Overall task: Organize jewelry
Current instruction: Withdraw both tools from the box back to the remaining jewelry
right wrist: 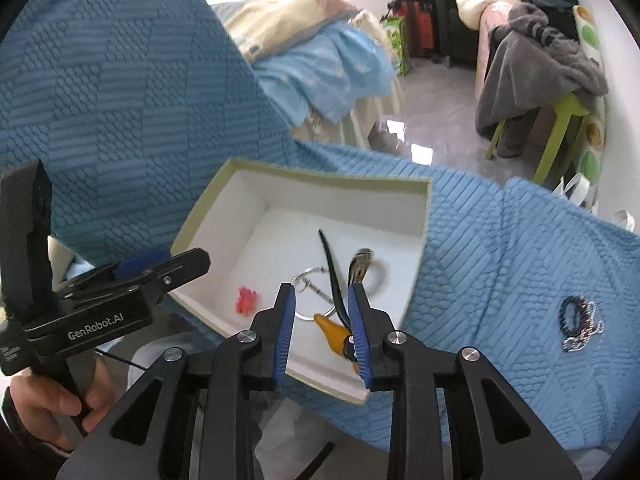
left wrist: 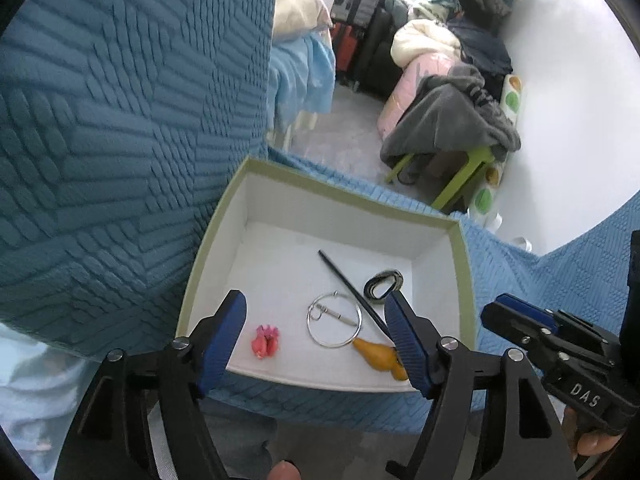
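Observation:
A white box with a green rim [left wrist: 224, 216] [right wrist: 200, 208] sits on a blue quilted sofa seat. In it lie a pink piece [left wrist: 265, 341] [right wrist: 246, 299], a silver hoop [left wrist: 334, 324] [right wrist: 306, 280], a black stick [left wrist: 352, 292] [right wrist: 332, 268], a dark ring [left wrist: 383, 280] [right wrist: 362, 266] and an orange piece [left wrist: 380, 358] [right wrist: 332, 334]. My left gripper [left wrist: 314, 316] is open above the box's near side. My right gripper [right wrist: 322, 304] is open and empty over the near edge, jaws either side of the stick. A beaded bracelet [right wrist: 580, 322] lies on the seat to the right.
The sofa back [left wrist: 100, 140] [right wrist: 100, 80] rises to the left of the box. Beyond are a bed [right wrist: 320, 52], suitcases [left wrist: 360, 12], and a green stool [left wrist: 460, 172] [right wrist: 560, 120] draped with grey clothes by the white wall.

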Tool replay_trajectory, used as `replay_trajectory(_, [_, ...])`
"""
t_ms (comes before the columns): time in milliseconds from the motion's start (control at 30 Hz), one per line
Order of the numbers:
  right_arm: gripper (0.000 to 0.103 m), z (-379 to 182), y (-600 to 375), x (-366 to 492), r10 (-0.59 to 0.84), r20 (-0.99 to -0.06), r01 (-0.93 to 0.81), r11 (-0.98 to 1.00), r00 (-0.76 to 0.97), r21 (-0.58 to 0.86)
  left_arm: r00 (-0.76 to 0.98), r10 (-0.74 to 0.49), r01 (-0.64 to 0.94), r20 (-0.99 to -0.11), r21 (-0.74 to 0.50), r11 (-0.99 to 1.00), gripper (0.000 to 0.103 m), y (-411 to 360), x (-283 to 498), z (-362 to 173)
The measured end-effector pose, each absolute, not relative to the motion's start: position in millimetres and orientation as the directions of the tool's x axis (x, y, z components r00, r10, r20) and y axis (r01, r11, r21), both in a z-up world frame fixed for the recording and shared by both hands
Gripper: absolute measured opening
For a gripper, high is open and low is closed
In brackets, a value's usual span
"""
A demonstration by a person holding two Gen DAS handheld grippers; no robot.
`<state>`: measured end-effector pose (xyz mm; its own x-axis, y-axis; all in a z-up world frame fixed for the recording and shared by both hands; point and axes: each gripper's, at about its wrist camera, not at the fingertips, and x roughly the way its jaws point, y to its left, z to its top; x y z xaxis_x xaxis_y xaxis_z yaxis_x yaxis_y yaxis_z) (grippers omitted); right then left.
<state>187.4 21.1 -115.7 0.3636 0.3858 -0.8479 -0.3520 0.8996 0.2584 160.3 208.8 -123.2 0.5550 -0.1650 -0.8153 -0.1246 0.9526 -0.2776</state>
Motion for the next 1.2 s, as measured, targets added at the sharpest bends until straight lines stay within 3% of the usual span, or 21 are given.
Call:
replay_trajectory(333, [0.027,-64.5,-20.3,180.1,0.399,-0.773,-0.337,0.907,0.493,0.254,0.635,-0.171,-0.073,-0.753,-0.279,0.958,0.073,184.9,155.8,-72.3])
replay_trajectory(633, [0.027,-31.2,-67.6,166.1,0.362,-0.717,-0.288,0.929,0.596,0.230,0.684,-0.248,0.024,-0.686,-0.319,0.948,0.073,133.9,153.1,-38.7])
replay_trajectory(1200, [0.027,-25.2,-165.8,143.3,0.255,-0.691,-0.152,0.966,0.677,0.207,0.647,-0.356,0.173,-0.674,-0.325,0.930,0.073,26.1,163.2,-39.0])
